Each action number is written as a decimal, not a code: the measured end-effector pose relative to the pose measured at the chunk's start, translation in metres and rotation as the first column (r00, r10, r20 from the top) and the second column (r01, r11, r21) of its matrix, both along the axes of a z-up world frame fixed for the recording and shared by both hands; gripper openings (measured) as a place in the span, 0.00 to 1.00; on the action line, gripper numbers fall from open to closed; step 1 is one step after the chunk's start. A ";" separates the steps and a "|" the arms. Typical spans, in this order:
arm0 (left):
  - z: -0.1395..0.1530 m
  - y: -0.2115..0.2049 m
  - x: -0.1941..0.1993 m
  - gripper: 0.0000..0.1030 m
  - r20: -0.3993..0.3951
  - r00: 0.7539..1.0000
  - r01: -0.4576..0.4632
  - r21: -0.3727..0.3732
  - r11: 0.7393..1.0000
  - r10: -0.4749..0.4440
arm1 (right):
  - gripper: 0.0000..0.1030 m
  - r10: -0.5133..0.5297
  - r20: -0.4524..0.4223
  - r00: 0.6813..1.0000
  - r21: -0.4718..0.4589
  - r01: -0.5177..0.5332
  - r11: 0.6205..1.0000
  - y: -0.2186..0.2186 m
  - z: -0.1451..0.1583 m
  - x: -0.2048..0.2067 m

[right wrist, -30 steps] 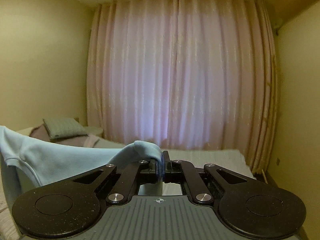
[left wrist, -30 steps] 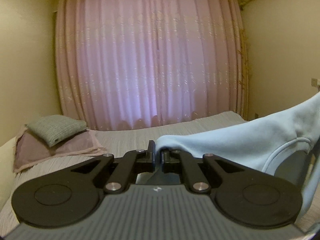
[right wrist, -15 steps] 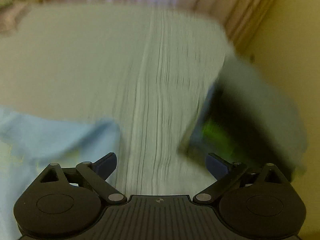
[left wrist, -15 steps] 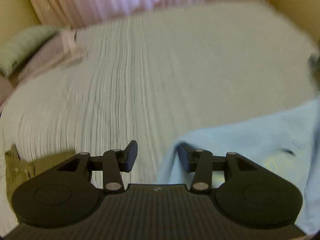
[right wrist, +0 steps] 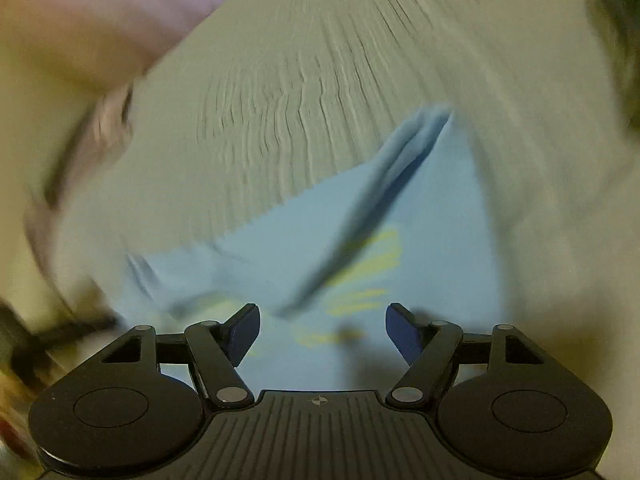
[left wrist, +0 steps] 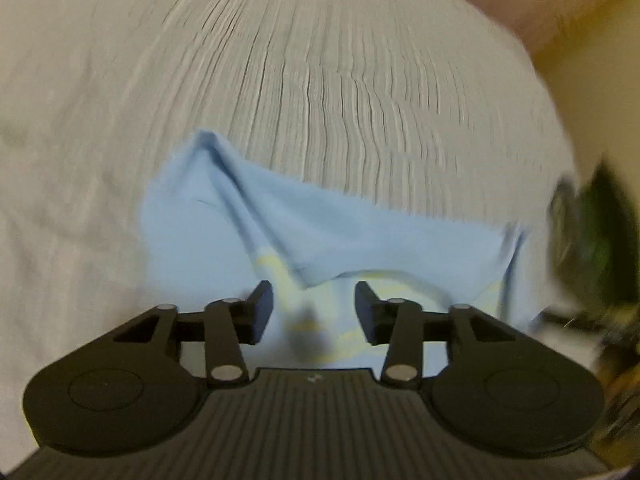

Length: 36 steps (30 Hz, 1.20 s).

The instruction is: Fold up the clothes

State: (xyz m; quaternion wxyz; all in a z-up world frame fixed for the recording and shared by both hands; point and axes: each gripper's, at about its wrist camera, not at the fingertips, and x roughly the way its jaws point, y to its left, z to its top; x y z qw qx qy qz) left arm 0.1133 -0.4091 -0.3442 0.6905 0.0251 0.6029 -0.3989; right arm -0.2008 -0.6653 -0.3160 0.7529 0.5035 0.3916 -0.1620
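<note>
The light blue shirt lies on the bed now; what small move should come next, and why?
Probably smooth the light blue shirt flat. Both the left claw and the right claw are open and hold nothing, and a flap lies folded over the yellow print on the ribbed bedspread.

Ribbed bedspread (left wrist: pixel 320 60) (pale grey); pink curtain (right wrist: pixel 100 12).

Both views are dim and warm-toned, with no glare. Motion blur smears the bedspread (left wrist: pixel 120 120) and the blue garment (right wrist: pixel 400 220), most heavily toward the frame edges. Fisheye distortion bows the bedspread ribs. Soft shadows lie under the garment folds.
</note>
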 end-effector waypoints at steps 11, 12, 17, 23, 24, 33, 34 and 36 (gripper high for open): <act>-0.067 -0.032 0.035 0.03 -0.145 0.980 -0.129 0.078 0.988 0.140 | 0.02 -0.133 0.102 0.986 0.102 0.122 0.987 -0.049 -0.007 0.053; -0.060 -0.038 0.037 0.01 -0.119 0.987 -0.102 0.064 0.993 0.110 | 0.02 -0.143 0.110 0.983 0.109 0.132 0.985 -0.053 -0.008 0.057; -0.008 -0.091 0.069 0.00 0.072 0.997 -0.018 -0.072 0.997 0.023 | 0.02 -0.196 0.142 0.970 0.079 0.186 0.979 -0.079 0.002 0.083; 0.020 -0.133 0.113 0.12 0.202 0.967 -0.150 -0.047 0.988 0.156 | 0.92 -0.189 0.029 0.981 -0.231 0.191 0.954 -0.084 0.036 0.085; 0.023 -0.127 0.108 0.14 0.218 0.965 -0.136 -0.048 0.990 0.143 | 0.92 -0.179 0.027 0.983 -0.257 0.180 0.949 -0.076 0.039 0.069; -0.005 -0.005 -0.005 0.19 0.119 0.990 -0.081 0.091 0.993 0.070 | 0.70 -0.109 -0.145 0.983 -0.112 0.093 0.989 0.040 0.021 -0.130; -0.008 0.012 -0.020 0.19 0.082 0.993 -0.093 0.105 0.990 0.085 | 0.69 -0.101 -0.169 0.980 -0.073 0.089 0.993 0.057 0.017 -0.153; -0.014 0.042 -0.049 0.19 0.010 0.993 -0.118 0.132 0.984 0.118 | 0.58 -0.090 -0.203 0.975 0.009 0.094 0.996 0.083 0.010 -0.196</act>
